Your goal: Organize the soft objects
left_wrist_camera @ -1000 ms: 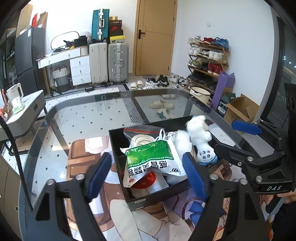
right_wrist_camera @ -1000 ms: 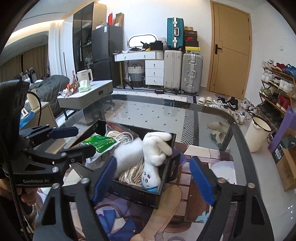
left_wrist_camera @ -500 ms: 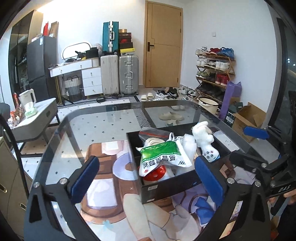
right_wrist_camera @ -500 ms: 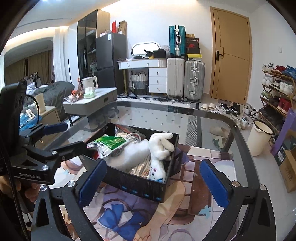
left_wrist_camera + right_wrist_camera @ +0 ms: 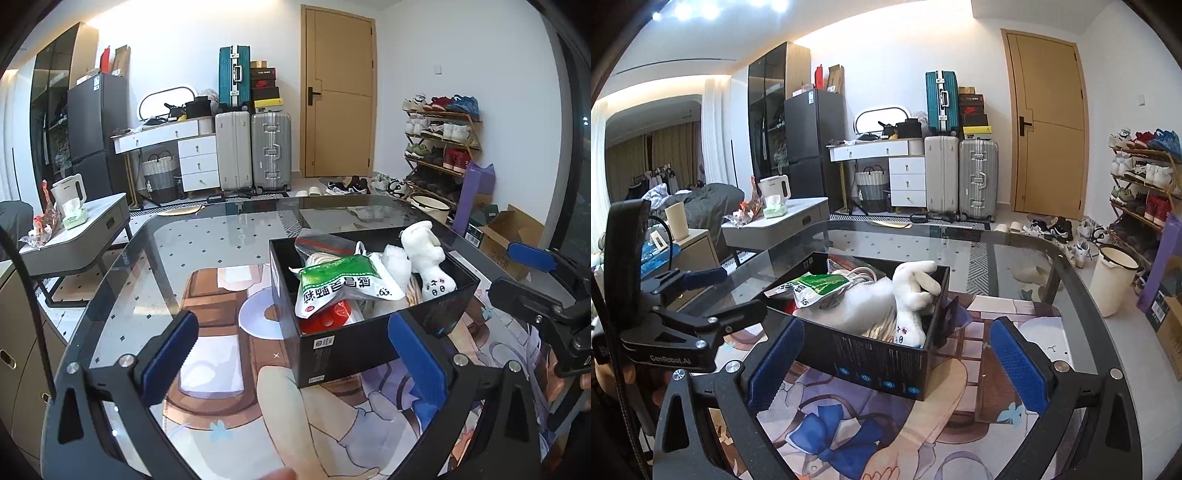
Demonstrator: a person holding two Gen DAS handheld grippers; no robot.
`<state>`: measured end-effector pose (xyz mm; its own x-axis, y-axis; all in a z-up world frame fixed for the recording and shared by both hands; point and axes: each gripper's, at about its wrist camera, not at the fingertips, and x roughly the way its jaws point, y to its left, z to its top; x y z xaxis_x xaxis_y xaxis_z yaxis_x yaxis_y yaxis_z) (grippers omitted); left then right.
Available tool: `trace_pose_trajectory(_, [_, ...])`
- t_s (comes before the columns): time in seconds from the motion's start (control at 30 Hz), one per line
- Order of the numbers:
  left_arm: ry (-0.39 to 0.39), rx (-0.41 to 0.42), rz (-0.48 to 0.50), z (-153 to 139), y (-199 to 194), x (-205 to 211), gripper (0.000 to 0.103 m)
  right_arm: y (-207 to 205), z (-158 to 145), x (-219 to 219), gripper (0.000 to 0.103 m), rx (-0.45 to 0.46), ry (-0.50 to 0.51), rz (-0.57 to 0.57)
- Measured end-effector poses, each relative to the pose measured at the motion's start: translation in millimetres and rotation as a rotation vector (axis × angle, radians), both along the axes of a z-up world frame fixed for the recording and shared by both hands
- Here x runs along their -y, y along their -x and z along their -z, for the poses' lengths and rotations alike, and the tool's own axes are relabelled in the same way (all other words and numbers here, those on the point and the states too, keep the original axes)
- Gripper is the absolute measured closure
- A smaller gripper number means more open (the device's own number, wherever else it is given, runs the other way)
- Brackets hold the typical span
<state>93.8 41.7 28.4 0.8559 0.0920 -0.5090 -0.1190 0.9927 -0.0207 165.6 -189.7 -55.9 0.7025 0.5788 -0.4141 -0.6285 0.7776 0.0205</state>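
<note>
A black box (image 5: 343, 347) stands on the glass table, also in the right wrist view (image 5: 879, 365). In it lie a white plush rabbit (image 5: 424, 254) (image 5: 916, 295), head down, a green-and-white bag (image 5: 340, 284) (image 5: 816, 288), white stuffing (image 5: 860, 306), a coiled white cord and something red. My left gripper (image 5: 291, 354) is open and empty, held back from the box's near left side. My right gripper (image 5: 897, 362) is open and empty, held back from the box's near right side.
The box sits on a printed cartoon mat (image 5: 229, 369) on the glass table (image 5: 221, 236). Behind it are a grey side table (image 5: 85, 236), suitcases (image 5: 251, 151), a door and a shoe rack (image 5: 439, 147). A white bucket (image 5: 1115, 277) stands on the floor at right.
Both grippers have pulled back and up from the box and opened wider. The box contents have not moved.
</note>
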Motion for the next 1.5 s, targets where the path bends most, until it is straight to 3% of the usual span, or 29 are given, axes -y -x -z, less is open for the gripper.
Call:
trace_pose_trajectory(0.7, [0.013,0.027,0.004,5,6,0,0.000,10,1,9,0.001,0.031,-0.052,0.027])
trace_pose_trajectory(1.5, [0.031,0.038,-0.011,4,9,-6,0.000,11,0,10,0.001,0.051,-0.033,0.064])
